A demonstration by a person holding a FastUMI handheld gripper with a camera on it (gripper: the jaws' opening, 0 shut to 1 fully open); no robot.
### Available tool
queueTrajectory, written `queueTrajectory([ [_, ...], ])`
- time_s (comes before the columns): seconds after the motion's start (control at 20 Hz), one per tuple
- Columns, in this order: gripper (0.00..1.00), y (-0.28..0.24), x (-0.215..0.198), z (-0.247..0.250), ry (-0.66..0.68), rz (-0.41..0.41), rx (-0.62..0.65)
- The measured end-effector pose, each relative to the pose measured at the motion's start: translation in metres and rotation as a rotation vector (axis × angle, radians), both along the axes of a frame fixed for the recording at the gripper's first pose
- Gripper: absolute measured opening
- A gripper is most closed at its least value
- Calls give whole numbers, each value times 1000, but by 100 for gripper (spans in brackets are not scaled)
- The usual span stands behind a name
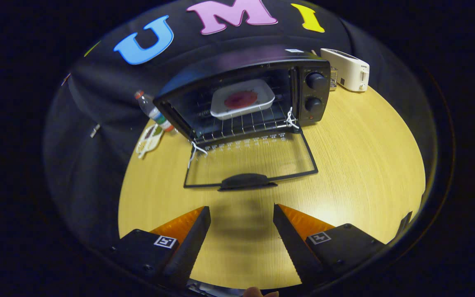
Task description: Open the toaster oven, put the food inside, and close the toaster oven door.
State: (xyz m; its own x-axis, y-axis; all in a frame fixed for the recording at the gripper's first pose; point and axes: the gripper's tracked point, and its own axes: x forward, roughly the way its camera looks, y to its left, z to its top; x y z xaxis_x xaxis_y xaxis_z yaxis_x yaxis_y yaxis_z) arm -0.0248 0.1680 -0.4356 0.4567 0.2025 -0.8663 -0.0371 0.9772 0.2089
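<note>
A black toaster oven (311, 88) stands on the wooden table (365, 165) beyond my fingers, with its glass door (250, 159) folded down flat onto the table. On the wire rack inside rests a white tray (262, 93) holding a round reddish piece of food (241, 99). The door's dark handle (245, 181) lies just ahead of my gripper (241, 214), a short gap away. My gripper is open with nothing between its fingers, hovering over bare table in front of the door.
A white toaster (346, 68) sits behind and to the right of the oven. A plastic bottle (153, 111) and a flat patterned item (149, 140) lie left of the oven near the table's edge. Bare wood spreads right of the door.
</note>
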Motion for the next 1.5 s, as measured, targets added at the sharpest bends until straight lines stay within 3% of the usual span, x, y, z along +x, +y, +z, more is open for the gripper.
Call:
queueTrajectory([
  [0.1, 99, 3, -10, -21, 43, 34, -42],
  [0.4, 99, -3, 3, -75, 77, 28, -150],
  [0.7, 100, 4, 48, -80, -21, 9, -209],
  [0.8, 100, 5, 52, -80, 0, -28, -215],
  [0.95, 100, 4, 51, -79, -13, -19, -217],
  [1.3, 100, 7, 57, -23, -122, -26, -151],
  [1.5, 100, 11, 89, 28, -244, -35, -112],
])
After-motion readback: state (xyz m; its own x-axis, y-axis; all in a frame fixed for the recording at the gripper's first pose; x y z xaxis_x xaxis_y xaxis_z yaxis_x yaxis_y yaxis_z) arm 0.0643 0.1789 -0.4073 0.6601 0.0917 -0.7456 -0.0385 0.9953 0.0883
